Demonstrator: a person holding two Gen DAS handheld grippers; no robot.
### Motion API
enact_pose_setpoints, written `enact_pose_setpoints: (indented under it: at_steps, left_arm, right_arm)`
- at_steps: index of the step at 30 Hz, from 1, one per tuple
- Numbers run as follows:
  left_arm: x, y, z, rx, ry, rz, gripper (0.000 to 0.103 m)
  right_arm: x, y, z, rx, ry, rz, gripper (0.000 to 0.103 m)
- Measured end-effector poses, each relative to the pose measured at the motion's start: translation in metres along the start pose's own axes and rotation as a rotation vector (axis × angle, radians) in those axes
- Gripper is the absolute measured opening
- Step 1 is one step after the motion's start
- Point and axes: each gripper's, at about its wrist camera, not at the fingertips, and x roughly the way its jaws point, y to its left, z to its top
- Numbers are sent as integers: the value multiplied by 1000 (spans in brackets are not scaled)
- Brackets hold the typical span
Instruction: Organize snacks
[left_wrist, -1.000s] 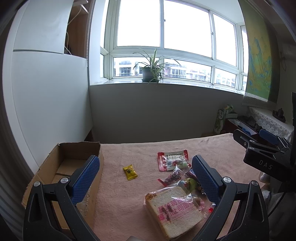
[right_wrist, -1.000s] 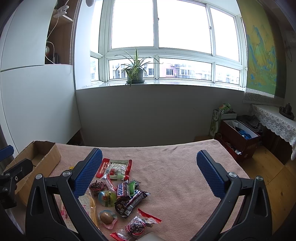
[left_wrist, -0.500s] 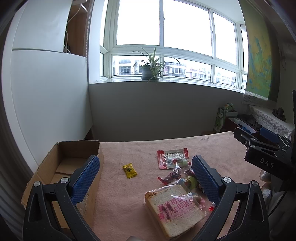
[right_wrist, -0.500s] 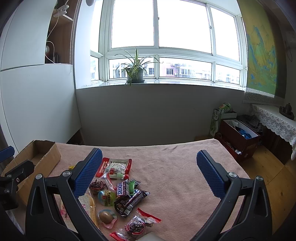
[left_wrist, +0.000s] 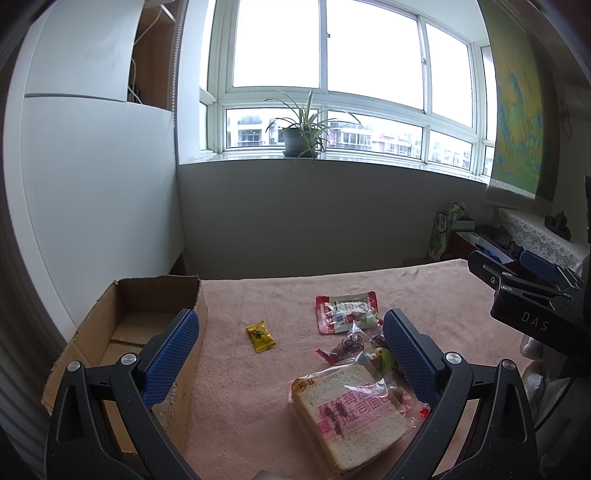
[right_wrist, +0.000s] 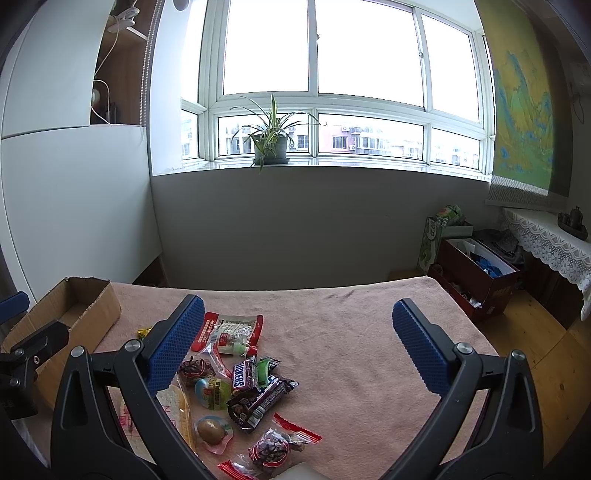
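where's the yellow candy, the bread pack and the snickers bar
yellow candy (left_wrist: 260, 335), left wrist view, wrapper middle
bread pack (left_wrist: 349, 411), left wrist view, slice face
snickers bar (right_wrist: 242, 376), right wrist view, printed label

Cardboard box at table's left edge; snack pile right of it

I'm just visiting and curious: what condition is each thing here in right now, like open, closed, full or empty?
Left gripper: open, holding nothing.
Right gripper: open, holding nothing.
Cardboard box: open, no snacks visible inside.
Bread packet: sealed, lying flat.
Yellow candy: wrapped, lying alone.
Snickers bar: wrapped, in the pile.
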Motion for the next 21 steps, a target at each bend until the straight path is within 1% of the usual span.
enact_pose_setpoints:
  at_steps: [5,12,18,21]
  left_arm:
    - [2,-1,-1,1,5,-3,100]
    - [4,0,-5,-5,18,-7,100]
    - [7,-1,-11,7,35,-9,100]
    - [9,-1,-15,8,53,-23,100]
  right_arm:
    - [0,0,0,0,1,2,103]
    - [3,-1,-9,-8,10,4,103]
    - [7,1,-11,-18,26,3,103]
    - [9,2,-12,-24,36,15,103]
